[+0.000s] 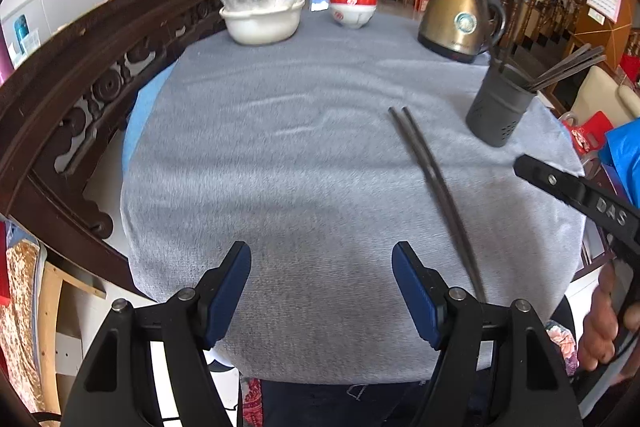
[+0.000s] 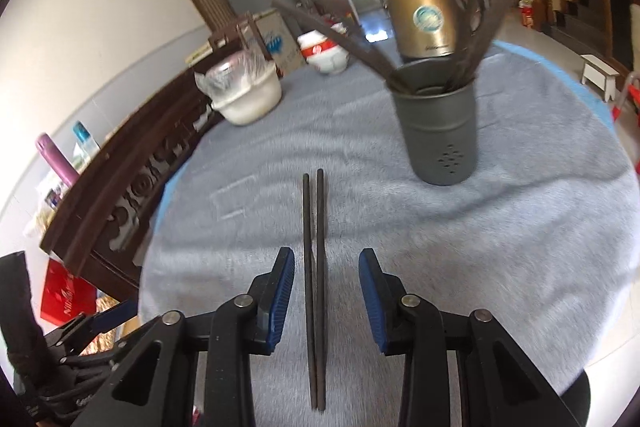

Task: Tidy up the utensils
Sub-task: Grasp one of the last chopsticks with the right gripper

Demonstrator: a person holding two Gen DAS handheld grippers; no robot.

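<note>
A pair of dark chopsticks lies side by side on the grey tablecloth. My right gripper is open, its blue pads on either side of the pair without touching it. A dark grey utensil holder with several chopsticks stands beyond, to the right. In the left wrist view the pair lies right of my open, empty left gripper; the holder stands at the far right. The right gripper's body enters from the right.
A gold kettle, a red-and-white bowl and a white basin with plastic-wrapped items stand at the table's far side. A carved dark wooden chair back borders the left edge.
</note>
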